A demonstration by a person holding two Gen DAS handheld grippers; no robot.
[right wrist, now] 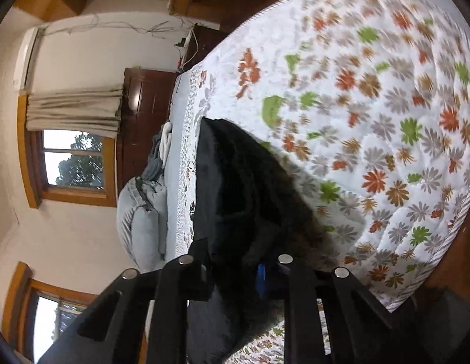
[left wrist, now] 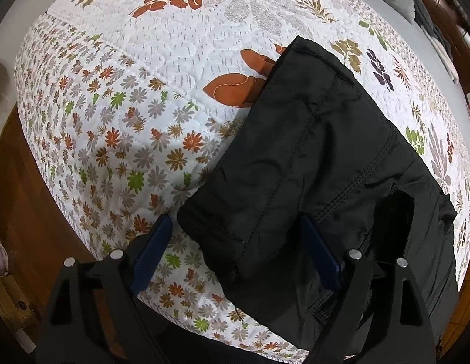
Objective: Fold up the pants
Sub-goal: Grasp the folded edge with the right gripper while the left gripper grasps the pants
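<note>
1. Pants (left wrist: pixel 310 163): black, padded or quilted by the look of the stitched seams. They lie on the bed near its foot corner, already doubled over into a thick slab, with a lower layer spilling toward the bed edge.
2. Handling, my read: soft and floppy but bulky. Light to moderate weight. The shell looks smooth, so likely a bit slippery; layers may slide apart if pinched shallow.
3. Where to grip: take the full stack at a folded edge or a corner, deep bite, not only the top layer. Seam lines give firmer purchase.
4. Left gripper (left wrist: pixel 238 239): jaws spread wide, straddling the near corner of the folded slab, nothing clamped.
5. Right gripper (right wrist: pixel 235 268): jaws closed in on black fabric, apparently pinching the pants; view is motion-blurred, so depth of bite is unclear.
6. Surface: quilted floral bedspread (left wrist: pixel 137 115), soft and compliant, some friction. It will give under any press.
7. Room: wood floor, dark wardrobe (right wrist: pixel 143 127), curtained window (right wrist: pixel 74 157), grey bedding (right wrist: pixel 143 212) piled at the far side.
</note>
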